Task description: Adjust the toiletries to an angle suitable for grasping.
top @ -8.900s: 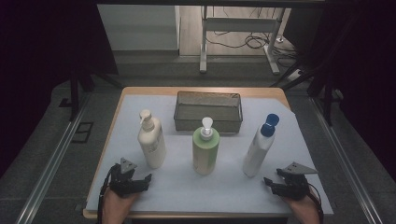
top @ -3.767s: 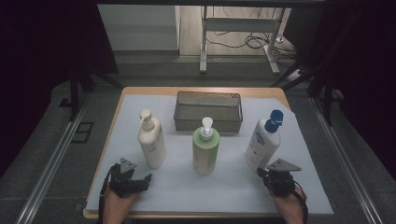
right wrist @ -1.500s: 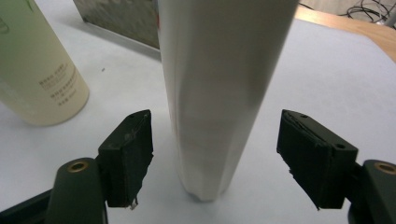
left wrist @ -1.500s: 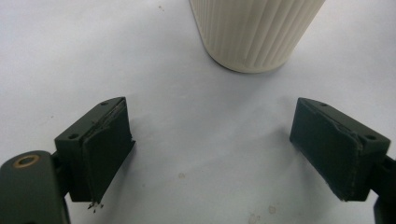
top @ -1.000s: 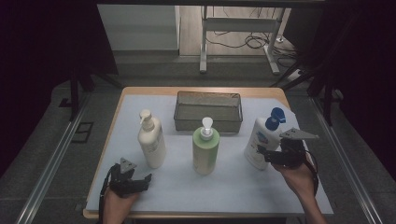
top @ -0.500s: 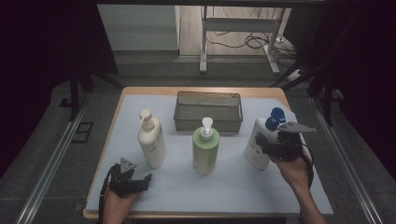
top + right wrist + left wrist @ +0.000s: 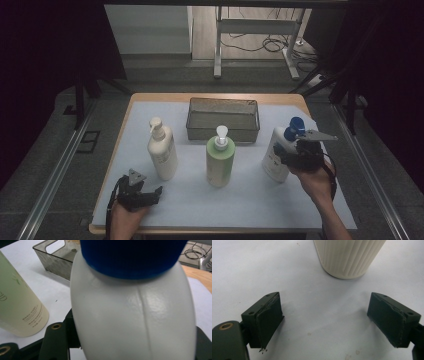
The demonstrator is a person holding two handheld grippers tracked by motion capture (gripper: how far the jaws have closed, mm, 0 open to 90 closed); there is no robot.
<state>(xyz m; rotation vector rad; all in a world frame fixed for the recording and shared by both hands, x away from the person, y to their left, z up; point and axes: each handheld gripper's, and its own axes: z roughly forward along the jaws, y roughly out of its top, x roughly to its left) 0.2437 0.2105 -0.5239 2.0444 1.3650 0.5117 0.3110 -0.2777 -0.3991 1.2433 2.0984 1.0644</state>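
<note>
Your tabletop [image 7: 150, 107] carries a pale sheet, and everything stands on it. Farthest beyond both pairs of jaws sits the wire basket [image 7: 223, 119], at the back centre. Nearer, three bottles stand in a row: the cream pump bottle [image 7: 161, 150] just ahead of your left jaws, the green pump bottle [image 7: 220, 157] between your two hands, and the white bottle with the blue cap [image 7: 278, 152] right at your right jaws.

Your right gripper [image 7: 289, 157] has that white bottle between its jaws. In the right gripper view the bottle's body [image 7: 132, 315] bulges up close, spanning the whole gap, with the dark jaws peeking out on either side of it. The jaws have just been closing around it and now stand about half open, hugging its sides; the bottle stands upright on the sheet.

Your left gripper [image 7: 147, 196] rests low at the near left edge, jaws wide apart with nothing between them. In the left gripper view the ribbed base of the cream pump bottle [image 7: 348, 257] stands just ahead of the jaws, apart from them.
</note>
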